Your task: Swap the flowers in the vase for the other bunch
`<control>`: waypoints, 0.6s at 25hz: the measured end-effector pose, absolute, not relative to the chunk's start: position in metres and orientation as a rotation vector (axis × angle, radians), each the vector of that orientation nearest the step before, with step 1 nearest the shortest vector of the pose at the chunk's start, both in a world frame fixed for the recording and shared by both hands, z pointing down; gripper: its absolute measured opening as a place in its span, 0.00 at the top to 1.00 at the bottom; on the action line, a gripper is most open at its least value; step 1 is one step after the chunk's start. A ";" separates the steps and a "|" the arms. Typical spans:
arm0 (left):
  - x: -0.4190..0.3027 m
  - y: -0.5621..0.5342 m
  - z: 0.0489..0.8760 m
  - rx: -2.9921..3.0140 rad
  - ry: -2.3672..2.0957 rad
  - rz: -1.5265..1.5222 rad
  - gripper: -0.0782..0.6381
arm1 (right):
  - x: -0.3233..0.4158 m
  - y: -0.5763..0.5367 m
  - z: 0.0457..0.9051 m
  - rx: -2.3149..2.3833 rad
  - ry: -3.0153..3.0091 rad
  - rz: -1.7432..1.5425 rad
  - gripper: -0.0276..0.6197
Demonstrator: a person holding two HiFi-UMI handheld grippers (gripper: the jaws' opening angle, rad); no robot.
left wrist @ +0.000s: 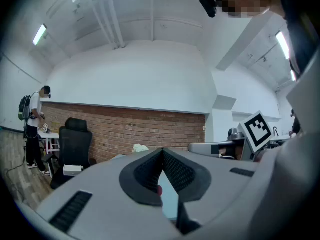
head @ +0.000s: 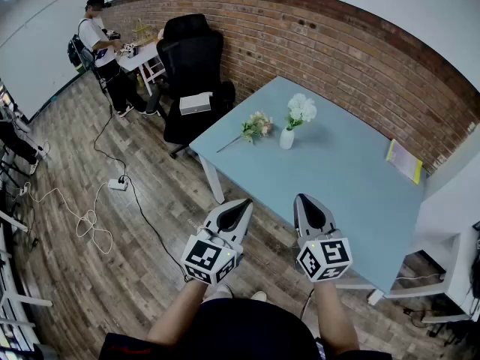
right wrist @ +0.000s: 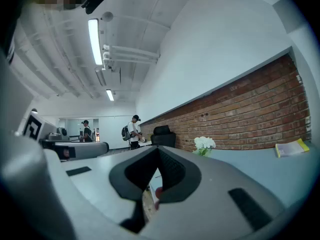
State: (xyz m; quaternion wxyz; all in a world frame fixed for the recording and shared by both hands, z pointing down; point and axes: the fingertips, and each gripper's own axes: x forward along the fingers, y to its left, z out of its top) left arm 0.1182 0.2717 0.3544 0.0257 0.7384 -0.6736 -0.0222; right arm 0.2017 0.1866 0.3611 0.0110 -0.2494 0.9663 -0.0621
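Left gripper (head: 241, 207): jaws were closed together with nothing between them. It was held level over the floor, near the table's near edge.
Right gripper (head: 307, 203): jaws were likewise together and empty. It was level, just right of the left gripper.
Vase (head: 287, 138): stood upright toward the far side of the light blue table (head: 345, 193), well apart from both grippers, and held the white flowers (head: 302, 109).
Other bunch (head: 257, 126): the pinkish bunch lay flat just left of the vase, stem trailing left and near.
Step in hand: judged to be the approach, as nothing had been gripped.
Method: open both sets of jaws before arrival. Steady the vase low on its body with one gripper. Take the white stems just above the rim with the other and lift straight up, so the vase does not tip. Set them down clear of the pinkish bunch.
Hard to make out: the stems inside the vase were hidden, and whether either bunch was tied could not be told. In the left gripper view the vase was hidden behind the jaws.
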 end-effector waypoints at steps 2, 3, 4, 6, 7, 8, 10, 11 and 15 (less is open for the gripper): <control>0.122 0.272 0.354 2.284 -2.080 -0.070 0.88 | 0.205 0.187 0.361 -0.774 3.009 -0.205 0.94; 0.123 0.272 0.354 2.285 -2.079 -0.068 0.88 | 0.206 0.187 0.361 -0.769 3.006 -0.216 0.94; 0.125 0.272 0.354 2.286 -2.079 -0.065 0.88 | 0.207 0.188 0.362 -0.761 3.003 -0.231 0.94; 0.127 0.272 0.353 2.289 -2.080 -0.060 0.88 | 0.208 0.188 0.362 -0.746 2.998 -0.254 0.94; 0.128 0.271 0.353 2.290 -2.082 -0.058 0.88 | 0.208 0.188 0.362 -0.741 2.998 -0.254 0.94; 0.129 0.271 0.353 2.290 -2.082 -0.057 0.88 | 0.209 0.189 0.362 -0.736 2.999 -0.251 0.94; 0.133 0.270 0.354 2.292 -2.081 -0.054 0.88 | 0.212 0.189 0.362 -0.727 3.002 -0.243 0.94; 0.135 0.269 0.355 2.293 -2.080 -0.054 0.88 | 0.213 0.189 0.363 -0.726 3.002 -0.241 0.94; 0.144 0.265 0.360 2.294 -2.073 -0.052 0.88 | 0.220 0.186 0.366 -0.727 3.003 -0.239 0.94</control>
